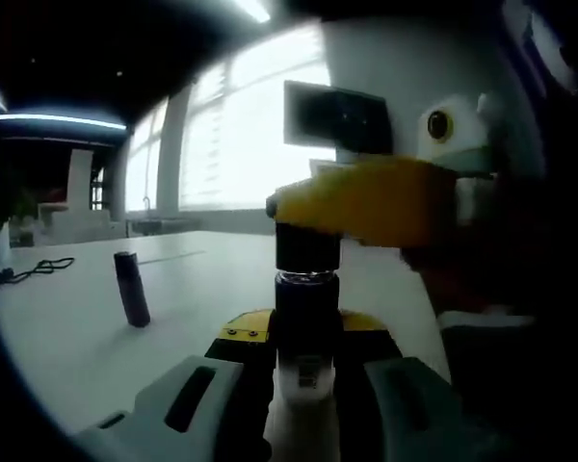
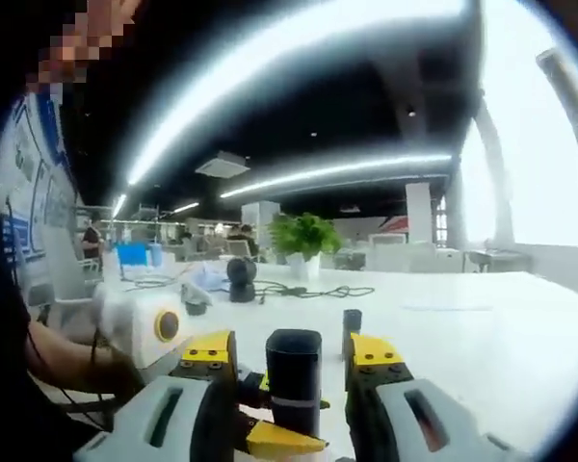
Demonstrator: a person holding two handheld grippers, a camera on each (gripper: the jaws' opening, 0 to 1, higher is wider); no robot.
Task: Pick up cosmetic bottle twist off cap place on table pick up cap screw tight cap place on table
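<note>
**Gripping the bottle from both ends above a wide white table**

Holding the dark cosmetic bottle (image 1: 306,318) upright, the left gripper (image 1: 303,385) has its grey jaws clenched on the bottle's lower body, the white labelled base sitting between them. In the left gripper view the right gripper (image 1: 366,202) comes in from the right, its yellow jaw tips closed around the black cap (image 1: 306,245) at the top of the bottle.

In the right gripper view, the right gripper (image 2: 291,371) has the cap (image 2: 293,371) standing between its yellow-tipped jaws; they sit just beside it, and from this side I cannot tell whether they press on it.

To the left of the bottle, a second dark cylinder (image 1: 131,289) stands slightly tilted on the white table (image 1: 77,337), well apart from the grippers. The near stretch of table around it is bare, leaving room to the left. A black cable (image 1: 34,269) lies at the far left edge. Across the table, a potted plant (image 2: 303,241) and a small round dark device (image 2: 241,277) stand at the far side.
</note>
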